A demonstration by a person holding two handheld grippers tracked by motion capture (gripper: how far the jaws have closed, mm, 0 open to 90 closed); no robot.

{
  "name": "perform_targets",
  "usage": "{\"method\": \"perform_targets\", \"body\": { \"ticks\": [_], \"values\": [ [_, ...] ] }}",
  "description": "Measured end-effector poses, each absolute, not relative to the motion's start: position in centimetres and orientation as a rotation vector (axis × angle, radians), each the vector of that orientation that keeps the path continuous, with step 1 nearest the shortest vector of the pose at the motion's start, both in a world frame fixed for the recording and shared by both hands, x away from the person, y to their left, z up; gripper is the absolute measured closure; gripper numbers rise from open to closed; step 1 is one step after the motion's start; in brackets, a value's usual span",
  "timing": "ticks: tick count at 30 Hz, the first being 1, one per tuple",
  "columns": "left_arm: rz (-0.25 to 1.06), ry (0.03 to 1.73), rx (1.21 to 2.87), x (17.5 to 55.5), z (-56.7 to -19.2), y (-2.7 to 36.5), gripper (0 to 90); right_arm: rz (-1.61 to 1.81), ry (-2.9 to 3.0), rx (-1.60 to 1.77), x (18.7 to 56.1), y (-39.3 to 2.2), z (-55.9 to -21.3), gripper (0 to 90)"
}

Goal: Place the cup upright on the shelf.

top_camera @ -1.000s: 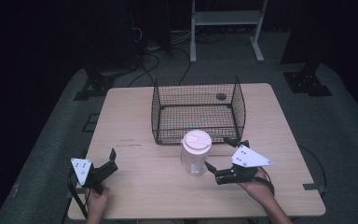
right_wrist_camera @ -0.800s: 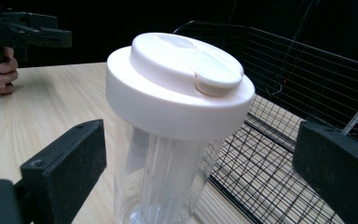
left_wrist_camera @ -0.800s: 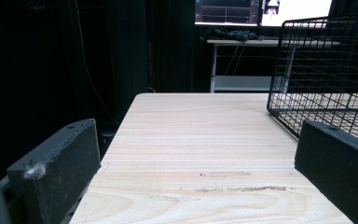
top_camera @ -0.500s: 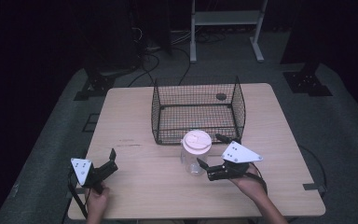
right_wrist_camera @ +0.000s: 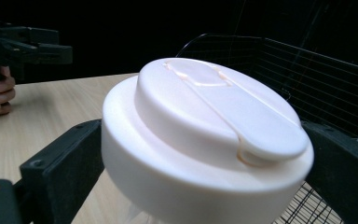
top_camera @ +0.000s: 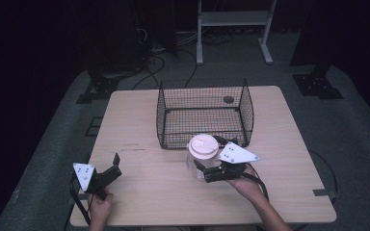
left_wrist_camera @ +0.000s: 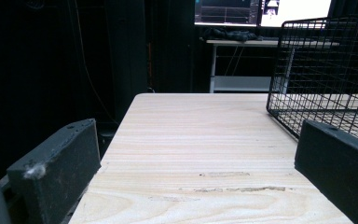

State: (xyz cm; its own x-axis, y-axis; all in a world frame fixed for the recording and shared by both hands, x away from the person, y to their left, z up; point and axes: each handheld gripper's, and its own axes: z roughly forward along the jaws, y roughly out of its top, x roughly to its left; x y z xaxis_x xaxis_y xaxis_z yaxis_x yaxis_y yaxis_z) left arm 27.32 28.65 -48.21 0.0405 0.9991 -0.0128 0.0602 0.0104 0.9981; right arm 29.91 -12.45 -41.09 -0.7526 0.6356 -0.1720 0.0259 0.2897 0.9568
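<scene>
Jar (top_camera: pixel 200 161) with the white lid (top_camera: pixel 202 145) stood on the wooden surface (top_camera: pixel 144 139), directly ahead of the right claw (top_camera: pixel 205 173) and between its 2 jaws. In the right gripper view the lid (right_wrist_camera: pixel 205 135) sat between the 2 black jaws, 1 at each flank, both close against its rim; whether they pressed on it could not be told from the pictures. The jar's clear body showed below the lid in the high view, upright.

Beyond the jar, on the far side from the right claw, the black wire basket (top_camera: pixel 203 91) stood on the surface, its near edge just beside the lid. A small dark round thing (top_camera: pixel 228 99) lay inside the basket at the corner farthest from that claw. In the right gripper view the basket (right_wrist_camera: pixel 317 79) rose behind and to the right of the lid.

The left claw (top_camera: pixel 114 166) rested well apart from the jar, near the surface's front left corner, held by a hand (top_camera: pixel 99 209). Its 2 jaws stood spread wide with nothing between them, and the left gripper view showed bare surface (left_wrist_camera: pixel 200 140) ahead of them, with the basket (left_wrist_camera: pixel 326 65) ahead and to the right. The right hand (top_camera: pixel 245 185) held its gripper from behind.
</scene>
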Motion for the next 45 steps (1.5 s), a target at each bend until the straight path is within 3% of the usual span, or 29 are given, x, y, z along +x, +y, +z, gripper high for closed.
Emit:
{"method": "perform_targets", "body": {
  "ticks": [27,45],
  "values": [
    [1.141,1.225,1.264,27.3,-48.2,28.6,0.0,1.392,2.009,0.620,29.8,-11.7,-41.1,4.0],
    [1.141,1.227,1.263,27.3,-48.2,28.6,0.0,1.397,1.967,0.585,30.1,-11.9,-37.4,4.0]
  ]
}}
